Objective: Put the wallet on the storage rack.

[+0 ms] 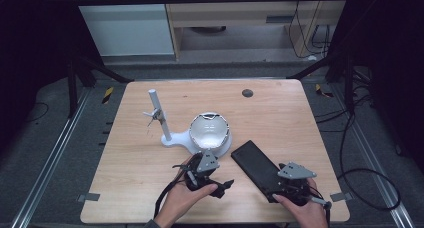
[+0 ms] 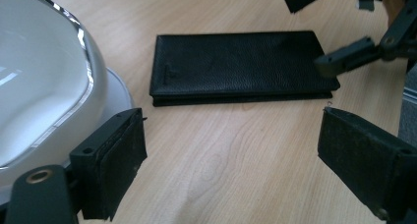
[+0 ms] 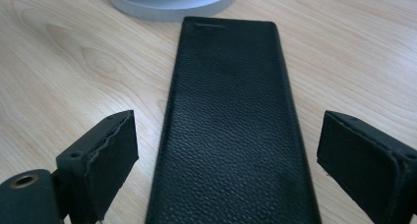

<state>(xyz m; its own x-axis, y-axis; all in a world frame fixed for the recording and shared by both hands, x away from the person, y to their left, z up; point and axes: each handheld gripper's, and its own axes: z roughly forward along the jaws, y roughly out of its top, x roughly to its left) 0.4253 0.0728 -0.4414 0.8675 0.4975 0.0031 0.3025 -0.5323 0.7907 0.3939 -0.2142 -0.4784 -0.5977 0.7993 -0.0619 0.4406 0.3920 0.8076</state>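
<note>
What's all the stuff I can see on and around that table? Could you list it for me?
Table: one, light wood, centre of the high view.
Wallet-like case: one, black, textured, flat on the table right of centre, closed.
Bowl: one, white with a shiny rim, on a white base mid-table.
Post: one, white, upright, left of the bowl, rising from the same base.
Round mark: one, dark, near the table's far edge.
Cables: several, black, on the floor to the right.
Left gripper: one, black, open, by the bowl.
Right gripper: one, black, open, astride the case's near end.
</note>
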